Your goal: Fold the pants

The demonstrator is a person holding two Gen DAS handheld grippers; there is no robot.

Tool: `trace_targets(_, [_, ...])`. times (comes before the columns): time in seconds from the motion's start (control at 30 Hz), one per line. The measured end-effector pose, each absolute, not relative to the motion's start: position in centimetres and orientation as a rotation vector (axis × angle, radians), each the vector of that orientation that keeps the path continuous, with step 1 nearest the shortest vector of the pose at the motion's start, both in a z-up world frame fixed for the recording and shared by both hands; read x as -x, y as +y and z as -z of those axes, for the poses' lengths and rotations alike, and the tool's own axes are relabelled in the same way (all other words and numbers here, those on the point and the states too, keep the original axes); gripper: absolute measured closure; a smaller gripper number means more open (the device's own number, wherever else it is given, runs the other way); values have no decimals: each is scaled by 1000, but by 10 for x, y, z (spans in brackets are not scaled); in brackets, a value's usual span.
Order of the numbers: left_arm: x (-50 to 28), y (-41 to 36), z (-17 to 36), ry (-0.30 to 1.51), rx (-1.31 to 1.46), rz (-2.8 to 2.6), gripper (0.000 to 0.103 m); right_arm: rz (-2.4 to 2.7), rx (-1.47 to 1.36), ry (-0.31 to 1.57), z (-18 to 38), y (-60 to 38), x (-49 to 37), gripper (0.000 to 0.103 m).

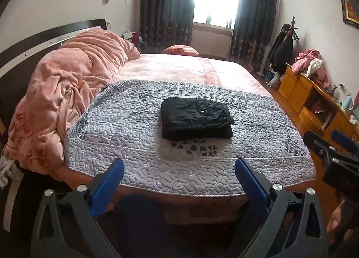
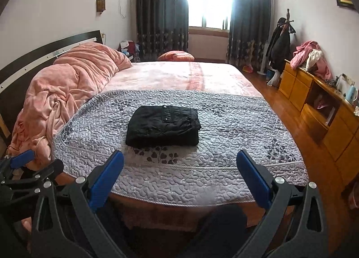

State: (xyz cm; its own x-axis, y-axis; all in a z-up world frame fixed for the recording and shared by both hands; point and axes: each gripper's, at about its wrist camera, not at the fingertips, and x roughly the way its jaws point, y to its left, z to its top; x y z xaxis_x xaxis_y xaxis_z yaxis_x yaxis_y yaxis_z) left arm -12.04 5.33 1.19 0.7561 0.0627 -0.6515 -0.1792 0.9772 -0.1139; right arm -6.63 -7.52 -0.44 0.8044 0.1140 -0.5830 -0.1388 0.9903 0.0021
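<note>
Black fabric pants (image 1: 196, 118), folded into a compact rectangular bundle, lie on the grey quilted bedspread (image 1: 134, 127). The left gripper (image 1: 179, 176) and right gripper (image 2: 179, 168) hover spread and empty; best to leave the bundle undisturbed.
</note>
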Motion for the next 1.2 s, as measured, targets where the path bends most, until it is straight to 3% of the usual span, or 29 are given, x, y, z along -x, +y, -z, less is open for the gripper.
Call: trace_targets(1.2, [103,67,-21,663,189,-160,4,-185,36,669,15,-63,44,3])
